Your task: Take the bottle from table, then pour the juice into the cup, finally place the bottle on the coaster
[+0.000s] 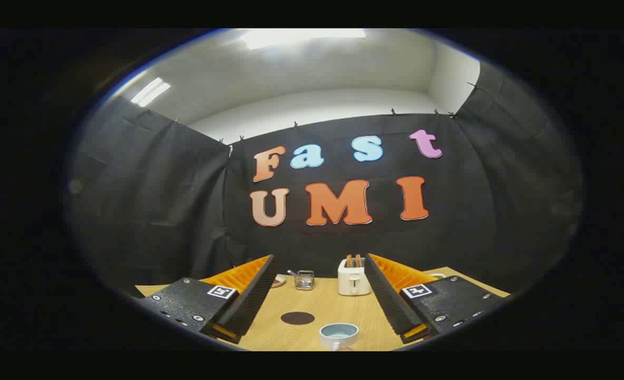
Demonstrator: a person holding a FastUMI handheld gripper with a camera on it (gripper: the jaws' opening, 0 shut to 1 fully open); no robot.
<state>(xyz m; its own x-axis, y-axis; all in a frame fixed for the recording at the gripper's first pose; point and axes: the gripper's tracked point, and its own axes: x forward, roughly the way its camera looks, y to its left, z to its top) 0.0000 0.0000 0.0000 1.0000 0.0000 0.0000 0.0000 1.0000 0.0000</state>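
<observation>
Gripper (320, 266) held level above a light wood table (322, 306), looking fwd along its two fingers toward the booth's back wall. Jaws spread wide, nothing btwn them, no contact w/ anything. Left finger (251, 295) and right finger (388, 298) angle outward from near to far, tips reaching approx. the table's far edge in the view.

Cup (339, 335): pale blue, white handle on its near side, sits on the table btwn the fingers, close in, slightly nearer the right finger. Looks empty, though hard to be sure at this angle.

Coaster (298, 317): dark, round, flat on the table, just left of and a bit beyond the cup, also btwn the fingers, apart from the cup.

Further back, near the table's far edge: white toaster (353, 281) w/ two slices of toast sticking up, just beside the right finger's tip. Left of it, small clear glass container (304, 280) w/ something thin poking out, can't tell what. A small round dish (279, 281) sits next to the left finger's tip, partly hidden by it.

Bottle: can't locate it from here.
</observation>
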